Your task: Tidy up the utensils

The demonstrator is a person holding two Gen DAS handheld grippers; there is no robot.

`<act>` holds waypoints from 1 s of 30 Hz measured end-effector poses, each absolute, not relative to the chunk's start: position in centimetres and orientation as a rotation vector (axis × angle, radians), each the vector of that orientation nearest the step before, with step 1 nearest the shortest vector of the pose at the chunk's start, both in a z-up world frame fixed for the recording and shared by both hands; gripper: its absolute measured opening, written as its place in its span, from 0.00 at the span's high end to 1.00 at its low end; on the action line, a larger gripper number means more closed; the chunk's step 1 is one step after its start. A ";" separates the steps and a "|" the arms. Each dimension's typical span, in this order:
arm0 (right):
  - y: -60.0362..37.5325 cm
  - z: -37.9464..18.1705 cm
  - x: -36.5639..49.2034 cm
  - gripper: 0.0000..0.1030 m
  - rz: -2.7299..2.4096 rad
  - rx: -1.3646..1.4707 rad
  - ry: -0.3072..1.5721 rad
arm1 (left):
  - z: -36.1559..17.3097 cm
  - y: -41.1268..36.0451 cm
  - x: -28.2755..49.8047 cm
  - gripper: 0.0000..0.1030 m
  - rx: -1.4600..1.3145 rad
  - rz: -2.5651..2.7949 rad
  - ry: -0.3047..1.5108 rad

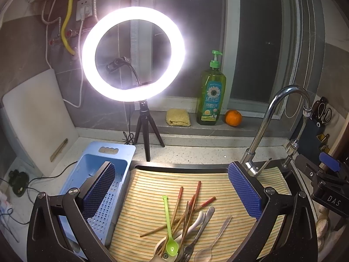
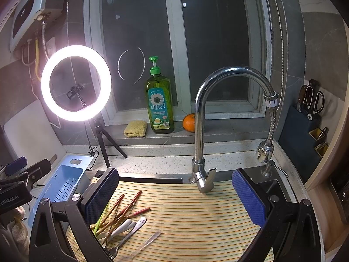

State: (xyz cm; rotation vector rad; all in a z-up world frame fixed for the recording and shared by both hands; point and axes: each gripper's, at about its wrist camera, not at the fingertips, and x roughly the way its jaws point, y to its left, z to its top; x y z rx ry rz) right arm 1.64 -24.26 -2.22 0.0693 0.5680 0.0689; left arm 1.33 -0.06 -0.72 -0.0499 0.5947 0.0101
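nothing is picked up yet — this looks like the very start of the sorting, both grippers hanging above the pile and choosing.

the utensils lie in a loose heap on the striped cloth [image 1: 152,187] that covers the sink: wooden chopsticks [image 1: 185,209] fanned and crossing each other, a green spoon [image 1: 169,224] laid over them, a white spoon [image 1: 196,218], a metal spoon [image 1: 207,214], a clear spoon [image 1: 214,238] a little apart to the right, and a fork [image 1: 188,251] at the near edge. the blue basket [image 1: 109,185] sits on the counter just left of the cloth and is probably where they go.

the left gripper [image 1: 172,196] is spread wide, its blue pads [image 1: 100,187] clear of everything, holding nothing. the right gripper [image 2: 174,198] is likewise wide apart and empty, over bare cloth to the right of the heap.

the next move calls for singling out one piece — the clear spoon seems easiest, since the chopsticks are tangled — coming down and closing across its thin handle.
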 end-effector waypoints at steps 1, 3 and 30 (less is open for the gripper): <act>-24.3 -2.2 1.6 0.01 0.068 0.069 0.568 | -0.7 -0.1 1.3 0.00 -0.049 0.010 0.595; -24.4 -2.2 1.7 0.01 0.066 0.069 0.568 | -0.7 -0.1 1.4 0.00 -0.049 0.008 0.595; -24.7 -2.4 1.4 0.01 0.053 0.071 0.580 | -1.0 -0.7 1.3 0.00 -0.041 -0.002 0.606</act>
